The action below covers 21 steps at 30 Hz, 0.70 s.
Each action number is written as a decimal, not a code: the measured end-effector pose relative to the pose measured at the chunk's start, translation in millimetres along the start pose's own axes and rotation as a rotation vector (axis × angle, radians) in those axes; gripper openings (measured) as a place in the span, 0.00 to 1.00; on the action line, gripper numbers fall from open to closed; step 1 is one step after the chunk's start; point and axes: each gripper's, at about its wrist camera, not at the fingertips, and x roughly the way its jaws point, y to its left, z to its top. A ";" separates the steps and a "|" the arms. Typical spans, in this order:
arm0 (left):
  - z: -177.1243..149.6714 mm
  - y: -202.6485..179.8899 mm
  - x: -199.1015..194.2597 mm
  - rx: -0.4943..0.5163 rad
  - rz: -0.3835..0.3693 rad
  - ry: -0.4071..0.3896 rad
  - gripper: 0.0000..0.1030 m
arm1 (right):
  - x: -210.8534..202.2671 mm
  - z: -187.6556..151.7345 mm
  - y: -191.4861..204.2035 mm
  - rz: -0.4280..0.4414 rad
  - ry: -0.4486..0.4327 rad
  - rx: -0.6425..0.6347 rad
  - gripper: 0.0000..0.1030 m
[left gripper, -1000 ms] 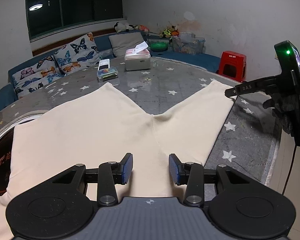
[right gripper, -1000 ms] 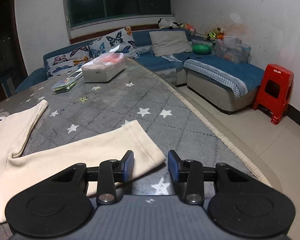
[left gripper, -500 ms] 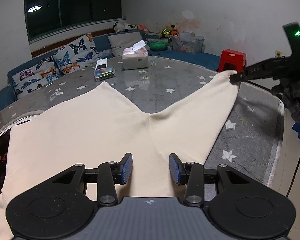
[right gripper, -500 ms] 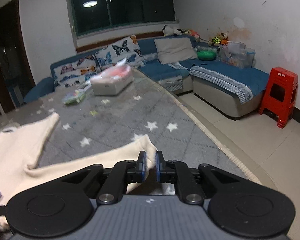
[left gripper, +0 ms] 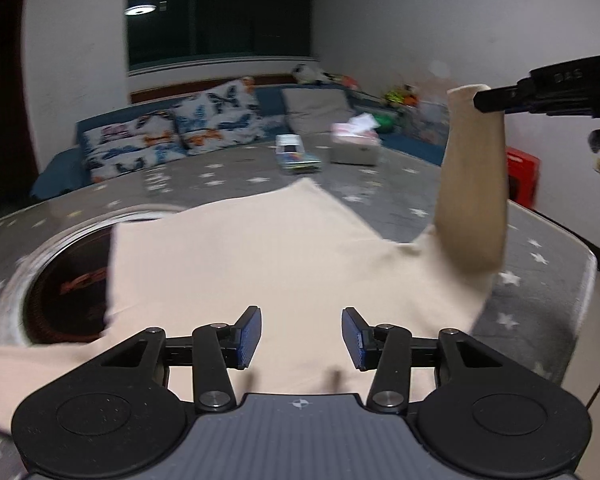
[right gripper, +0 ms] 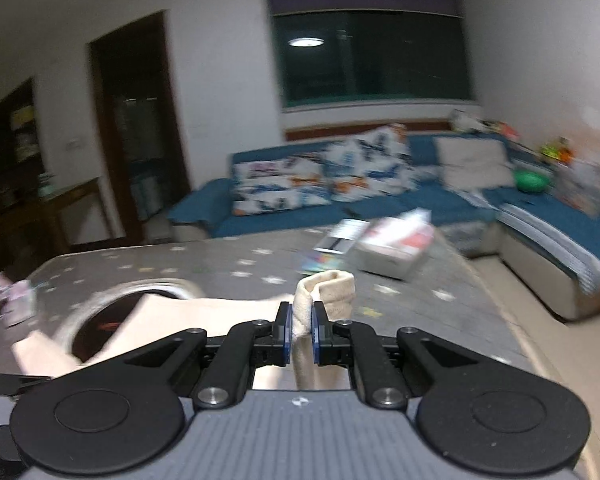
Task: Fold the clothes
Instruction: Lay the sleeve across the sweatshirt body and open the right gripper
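Cream trousers (left gripper: 260,260) lie spread on the grey star-patterned table (left gripper: 540,264). My right gripper (right gripper: 300,328) is shut on the cuff (right gripper: 332,284) of one leg. In the left wrist view that leg (left gripper: 472,184) hangs up off the table from the right gripper (left gripper: 480,100) at the upper right. My left gripper (left gripper: 301,334) hovers low over the waist end of the trousers. Its jaws are opening, and nothing sits between its blue pads (left gripper: 250,334); the cloth lies beneath them.
A tissue box (left gripper: 356,148) and a flat colourful box (left gripper: 296,156) sit at the table's far side. A round dark inset (left gripper: 68,292) lies at the left, partly under the cloth. A blue sofa (right gripper: 340,196) runs along the wall, and a red stool (left gripper: 522,176) stands on the floor at the right.
My right gripper closed on the leg's cuff and lifted it high off the table, swinging leftward. The left gripper shifted over the trousers, and its view turned toward the sofa.
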 end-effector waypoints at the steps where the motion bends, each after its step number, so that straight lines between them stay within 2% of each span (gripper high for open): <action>1: -2.4 6.4 -3.5 -0.016 0.014 -0.002 0.46 | 4.4 1.8 11.9 0.029 0.002 -0.018 0.08; 5: -11.4 28.9 -15.6 -0.070 0.061 -0.006 0.46 | 28.7 2.1 57.3 0.132 0.034 -0.078 0.08; 11: -22.7 49.6 -29.1 -0.124 0.107 -0.009 0.47 | 70.6 -15.7 110.2 0.243 0.110 -0.128 0.08; 17: -27.8 58.0 -32.8 -0.152 0.127 0.003 0.47 | 98.5 -42.3 140.8 0.320 0.185 -0.122 0.09; 21: -27.9 55.5 -31.5 -0.152 0.125 0.010 0.47 | 102.1 -52.4 147.5 0.364 0.213 -0.120 0.14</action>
